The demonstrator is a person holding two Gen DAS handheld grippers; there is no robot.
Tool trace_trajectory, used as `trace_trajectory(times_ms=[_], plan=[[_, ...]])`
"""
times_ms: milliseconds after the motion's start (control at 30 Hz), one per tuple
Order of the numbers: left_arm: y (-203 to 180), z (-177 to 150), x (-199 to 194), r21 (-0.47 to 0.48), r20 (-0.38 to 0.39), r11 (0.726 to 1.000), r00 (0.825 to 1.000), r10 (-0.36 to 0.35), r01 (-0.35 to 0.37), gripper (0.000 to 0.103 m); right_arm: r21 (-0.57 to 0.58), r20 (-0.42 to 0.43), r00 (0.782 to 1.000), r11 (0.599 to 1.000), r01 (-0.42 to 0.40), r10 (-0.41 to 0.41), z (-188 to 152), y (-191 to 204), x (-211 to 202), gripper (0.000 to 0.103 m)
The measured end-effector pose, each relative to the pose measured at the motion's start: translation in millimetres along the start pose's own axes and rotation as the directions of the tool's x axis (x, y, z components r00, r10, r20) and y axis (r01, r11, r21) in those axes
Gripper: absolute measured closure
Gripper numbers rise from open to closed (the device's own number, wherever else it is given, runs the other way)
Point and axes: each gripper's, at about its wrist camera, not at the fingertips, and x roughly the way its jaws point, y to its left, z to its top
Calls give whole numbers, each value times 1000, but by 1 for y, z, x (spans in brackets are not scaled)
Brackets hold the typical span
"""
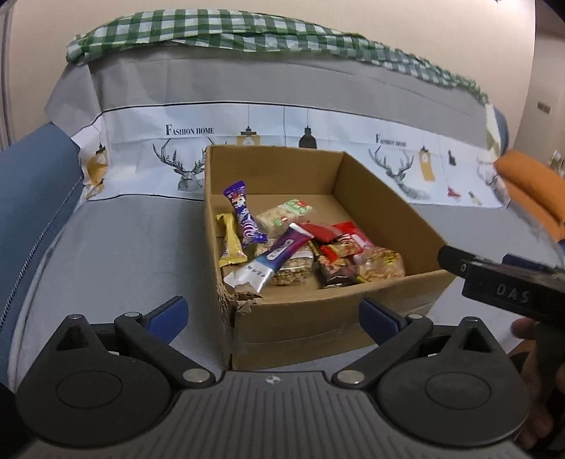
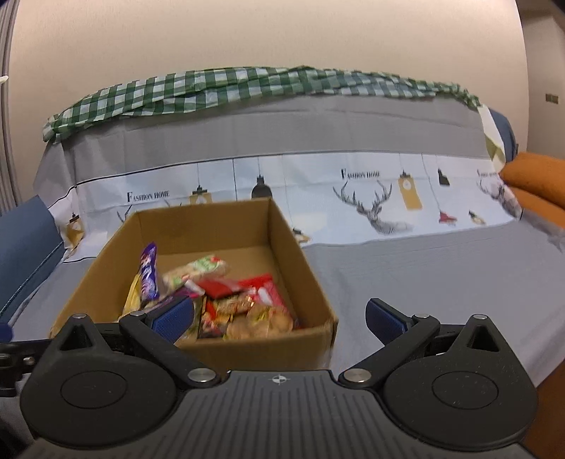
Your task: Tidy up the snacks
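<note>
An open cardboard box (image 1: 385,208) sits on a grey sheet and holds several wrapped snacks. Among them are a purple bar (image 1: 243,212), a yellow bar (image 1: 229,243), a purple-and-silver wrapper (image 1: 273,261), a green-labelled pack (image 1: 287,212) and red packets (image 1: 339,240). My left gripper (image 1: 275,317) is open just before the box's near wall, with nothing between its fingers. In the right wrist view the same box (image 2: 300,254) lies left of centre, snacks (image 2: 233,303) piled inside. My right gripper (image 2: 280,319) is open and empty, above the box's near right corner.
A grey sheet (image 1: 123,247) printed with deer covers the couch, and a green checked cloth (image 1: 212,28) lies along its back. An orange cushion (image 2: 533,183) sits at the right, blue upholstery (image 1: 31,187) at the left. The right tool's black body (image 1: 508,286) reaches in beside the box.
</note>
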Motion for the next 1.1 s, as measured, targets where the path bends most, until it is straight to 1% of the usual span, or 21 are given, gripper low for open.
trace_trajectory(times_ms=[67,133,200,333,567,1100], plan=[[0,0,5,-4,-4,1000,1000,14,-14,0,-7,-11,1000,1000,-10,10,1,5,2,1],[2,1,9,-17,-12,1000,1000,23,-23,0,-41,-1,1000,999,-19,19,-1,12,5,1],[4,1,13,-27,-27,999,999,22,-23,0,-63,-26,1000,998,-15,14,-3,18,11,1],[7,2,20,-45,-54,999,998,15,-17,0,-89,-38,999,996,-19,16,-5,23,16,1],[3,2,22,-41,-53,999,998,23,-26,0,-92,-55,998,995,-30,25,-6,25,23,1],[2,2,23,-40,-55,999,998,24,-26,0,-115,-59,998,993,-36,29,-7,33,27,1]])
